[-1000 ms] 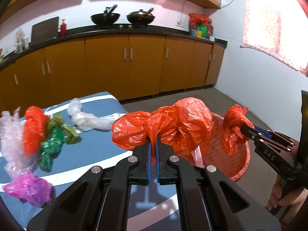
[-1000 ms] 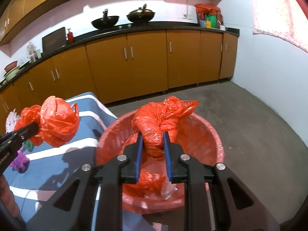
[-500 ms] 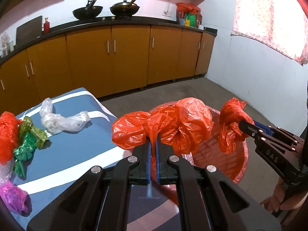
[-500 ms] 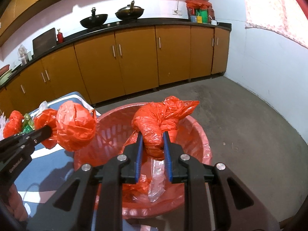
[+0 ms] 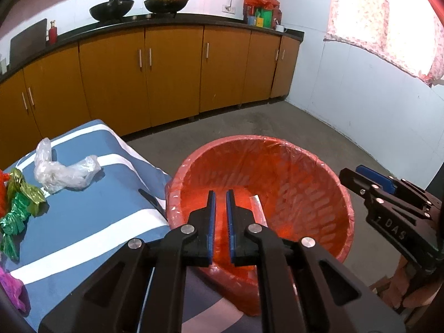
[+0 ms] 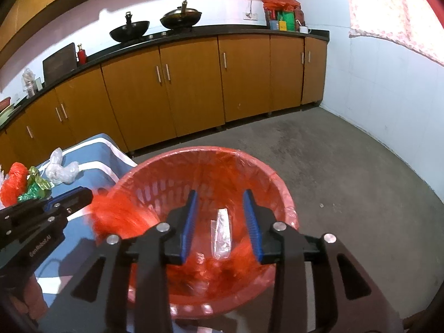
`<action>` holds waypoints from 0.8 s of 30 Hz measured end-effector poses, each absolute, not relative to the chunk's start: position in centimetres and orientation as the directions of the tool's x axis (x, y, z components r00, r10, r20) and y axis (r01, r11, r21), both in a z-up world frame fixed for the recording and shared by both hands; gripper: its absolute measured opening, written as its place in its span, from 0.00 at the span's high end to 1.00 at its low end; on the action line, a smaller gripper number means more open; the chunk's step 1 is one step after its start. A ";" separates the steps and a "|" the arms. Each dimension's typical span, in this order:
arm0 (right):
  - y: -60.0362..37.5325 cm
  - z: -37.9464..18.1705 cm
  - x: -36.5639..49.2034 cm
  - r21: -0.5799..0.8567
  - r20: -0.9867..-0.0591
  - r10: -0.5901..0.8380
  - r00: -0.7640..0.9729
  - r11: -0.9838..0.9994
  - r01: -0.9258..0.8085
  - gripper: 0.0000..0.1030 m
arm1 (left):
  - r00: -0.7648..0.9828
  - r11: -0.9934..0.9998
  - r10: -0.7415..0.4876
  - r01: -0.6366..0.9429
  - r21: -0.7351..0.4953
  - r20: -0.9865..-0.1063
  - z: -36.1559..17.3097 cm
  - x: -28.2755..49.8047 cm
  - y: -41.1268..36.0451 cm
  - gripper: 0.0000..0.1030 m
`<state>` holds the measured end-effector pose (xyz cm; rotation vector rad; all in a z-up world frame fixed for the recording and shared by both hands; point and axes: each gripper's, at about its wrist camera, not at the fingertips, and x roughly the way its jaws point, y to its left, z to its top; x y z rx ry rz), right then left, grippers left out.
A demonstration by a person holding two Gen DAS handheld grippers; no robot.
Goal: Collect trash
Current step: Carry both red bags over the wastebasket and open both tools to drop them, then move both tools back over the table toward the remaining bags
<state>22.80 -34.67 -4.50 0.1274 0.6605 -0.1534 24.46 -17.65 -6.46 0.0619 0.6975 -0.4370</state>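
Orange kitchen cabinets run behind us, two woks on their dark counter. Our blue striped tabletop carries one clear plastic bag, green foil wrappers, a red bag and a purple scrap. Beside it, the red-lined basket holds red bags and a clear wrapper. Our left gripper is slightly parted and empty above it; a blurred red bag falls alongside. Our right gripper has just been opening, nothing between.
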 end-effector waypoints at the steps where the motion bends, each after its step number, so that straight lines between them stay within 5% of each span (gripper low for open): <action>1: -34.8 -4.6 22.7 0.069 -0.621 -0.104 0.777 0.980 0.186 0.66 | 0.679 0.909 -0.367 0.407 -0.091 -0.636 -6.5 24.4 -17.5 0.92; 12: -33.2 -4.1 22.6 0.065 -0.618 -0.088 0.781 0.984 0.163 0.66 | 0.706 0.935 -0.328 0.339 -0.107 -0.628 -6.1 23.9 -14.2 0.92; 16: -31.9 -3.9 22.6 0.060 -0.616 -0.071 0.784 0.989 0.137 0.64 | 0.733 0.947 -0.298 0.308 -0.093 -0.611 -5.9 23.0 -12.6 0.69; 24: -28.6 -3.1 23.0 0.061 -0.612 -0.020 0.790 0.995 0.073 0.63 | 0.789 0.967 -0.237 0.248 -0.060 -0.567 -4.9 20.5 -7.9 0.63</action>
